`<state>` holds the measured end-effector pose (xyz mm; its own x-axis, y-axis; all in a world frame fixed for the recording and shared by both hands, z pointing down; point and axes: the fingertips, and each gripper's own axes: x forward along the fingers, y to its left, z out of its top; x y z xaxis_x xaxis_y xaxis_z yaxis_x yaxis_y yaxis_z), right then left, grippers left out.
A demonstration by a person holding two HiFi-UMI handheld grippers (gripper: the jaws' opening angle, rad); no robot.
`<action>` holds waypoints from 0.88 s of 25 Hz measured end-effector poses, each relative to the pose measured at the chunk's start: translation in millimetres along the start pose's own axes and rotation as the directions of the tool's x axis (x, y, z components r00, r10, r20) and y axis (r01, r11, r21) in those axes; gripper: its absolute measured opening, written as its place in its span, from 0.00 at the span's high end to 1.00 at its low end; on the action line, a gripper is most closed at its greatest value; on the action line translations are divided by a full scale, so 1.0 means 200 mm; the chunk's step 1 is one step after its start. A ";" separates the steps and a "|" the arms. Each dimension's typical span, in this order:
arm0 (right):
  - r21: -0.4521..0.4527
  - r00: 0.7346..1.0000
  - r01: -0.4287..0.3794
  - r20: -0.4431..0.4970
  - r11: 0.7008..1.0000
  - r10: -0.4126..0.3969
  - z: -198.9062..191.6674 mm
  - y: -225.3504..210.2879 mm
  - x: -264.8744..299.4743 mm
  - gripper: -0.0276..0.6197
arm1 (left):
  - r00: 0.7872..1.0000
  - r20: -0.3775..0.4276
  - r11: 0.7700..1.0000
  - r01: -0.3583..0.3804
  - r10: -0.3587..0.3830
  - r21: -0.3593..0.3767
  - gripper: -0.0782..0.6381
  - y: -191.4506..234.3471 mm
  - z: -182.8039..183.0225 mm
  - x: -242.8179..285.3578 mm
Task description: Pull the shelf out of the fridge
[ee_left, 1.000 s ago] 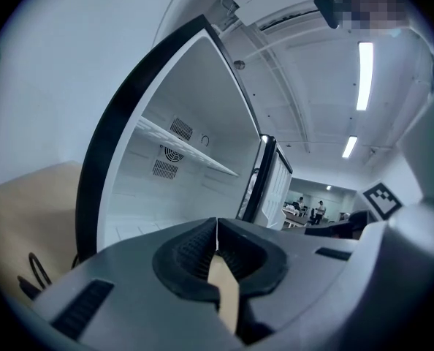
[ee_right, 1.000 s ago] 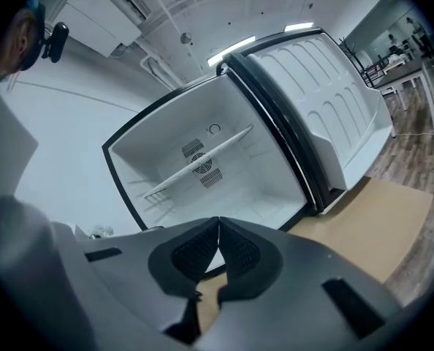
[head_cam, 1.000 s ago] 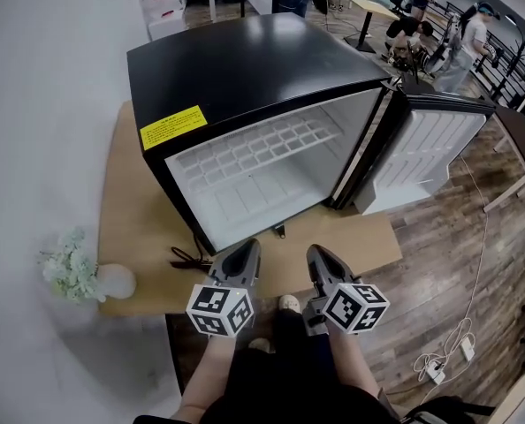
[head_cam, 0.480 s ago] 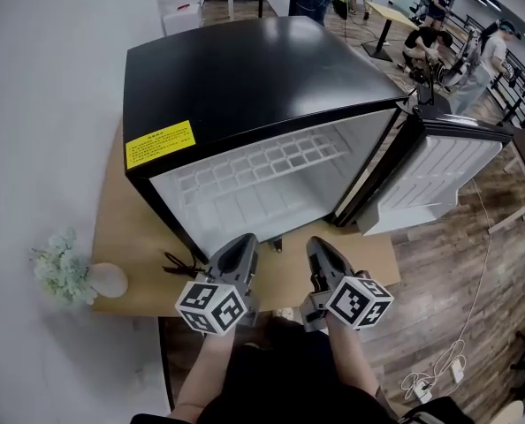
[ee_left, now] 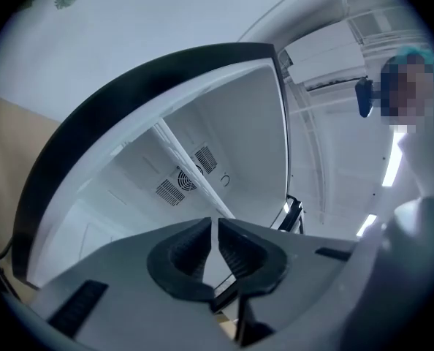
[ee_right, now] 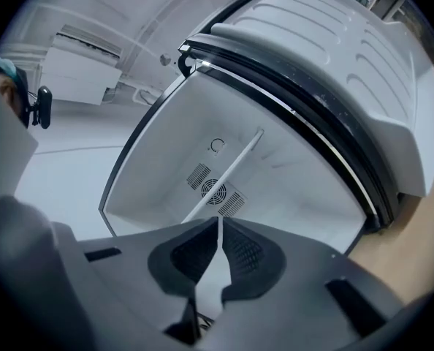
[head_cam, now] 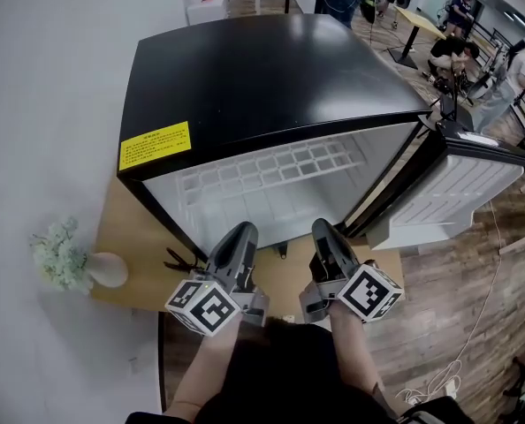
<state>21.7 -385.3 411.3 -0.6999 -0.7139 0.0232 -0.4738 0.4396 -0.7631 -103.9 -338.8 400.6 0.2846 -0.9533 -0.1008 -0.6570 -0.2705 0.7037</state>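
Note:
The black mini fridge (head_cam: 262,78) stands on a low wooden board (head_cam: 125,237), its door (head_cam: 461,188) swung open to the right. Inside the white cavity a white grid shelf (head_cam: 267,170) lies flat across the upper half. In the gripper views the shelf shows edge-on as a thin white bar (ee_left: 191,170) (ee_right: 228,174). My left gripper (head_cam: 241,230) (ee_left: 215,221) and right gripper (head_cam: 321,228) (ee_right: 220,221) hover side by side just in front of the opening, below the shelf. Both are shut and hold nothing, and neither touches the fridge.
A small white vase of pale flowers (head_cam: 64,259) sits on the board's left corner by the white wall. A black cable (head_cam: 181,261) lies at the fridge's front foot. People and desks (head_cam: 461,47) are far behind; a white cord (head_cam: 439,378) trails on the wood floor at right.
The view has closed in on the fridge, which now looks larger. Both grippers have edged forward toward the open front, still shut and empty.

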 end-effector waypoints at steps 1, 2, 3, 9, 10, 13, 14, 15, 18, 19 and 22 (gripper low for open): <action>0.009 1.000 -0.013 0.006 1.000 0.013 0.02 0.00 0.02 0.97 | 1.000 0.018 1.000 0.003 -0.002 -0.020 0.88 0.00 0.01 0.01; 0.012 1.000 -0.026 0.012 1.000 0.026 0.04 0.01 0.03 0.97 | 0.999 0.038 0.999 0.007 -0.005 -0.046 0.88 0.00 0.02 0.02; 0.014 0.999 -0.041 0.017 0.999 0.041 0.06 0.01 0.05 0.97 | 0.998 0.058 0.997 0.011 -0.007 -0.074 0.88 0.00 0.02 0.02; 0.078 0.994 -0.113 -0.003 0.991 0.114 0.11 0.00 0.12 0.82 | 0.988 0.156 0.981 0.045 -0.015 -0.190 0.67 0.00 0.05 0.06; 0.092 0.992 -0.126 -0.009 0.988 0.127 0.11 0.00 0.13 0.77 | 0.985 0.170 0.979 0.047 -0.013 -0.201 0.65 0.00 0.06 0.07; 0.133 0.987 -0.155 -0.022 0.979 0.159 0.13 -0.01 0.17 0.68 | 0.977 0.214 0.972 0.052 -0.002 -0.229 0.61 0.01 0.10 0.09; 0.152 0.986 -0.162 -0.023 0.975 0.167 0.14 -0.01 0.19 0.65 | 0.974 0.228 0.970 0.052 0.003 -0.236 0.60 0.01 0.11 0.10; 0.175 0.984 -0.169 -0.019 0.970 0.175 0.15 -0.01 0.20 0.63 | 0.970 0.243 0.970 0.052 0.008 -0.239 0.59 0.01 0.13 0.12; 0.234 0.981 -0.191 0.002 0.953 0.196 0.20 0.00 0.24 0.62 | 0.958 0.285 0.969 0.045 0.027 -0.244 0.59 0.01 0.18 0.14; 0.242 0.980 -0.195 0.005 0.950 0.200 0.21 0.01 0.26 0.61 | 0.955 0.295 0.968 0.041 0.036 -0.249 0.59 0.01 0.20 0.14; 0.245 0.979 -0.201 0.011 0.948 0.205 0.25 0.01 0.31 0.61 | 0.947 0.316 0.965 0.029 0.057 -0.260 0.59 0.03 0.23 0.16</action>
<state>3.5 -455.0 378.7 -0.7761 -0.6147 -0.1409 -0.1773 0.4270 -0.8867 -130.3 -376.7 369.4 0.0113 -0.9606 -0.2776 -0.4445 -0.2535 0.8591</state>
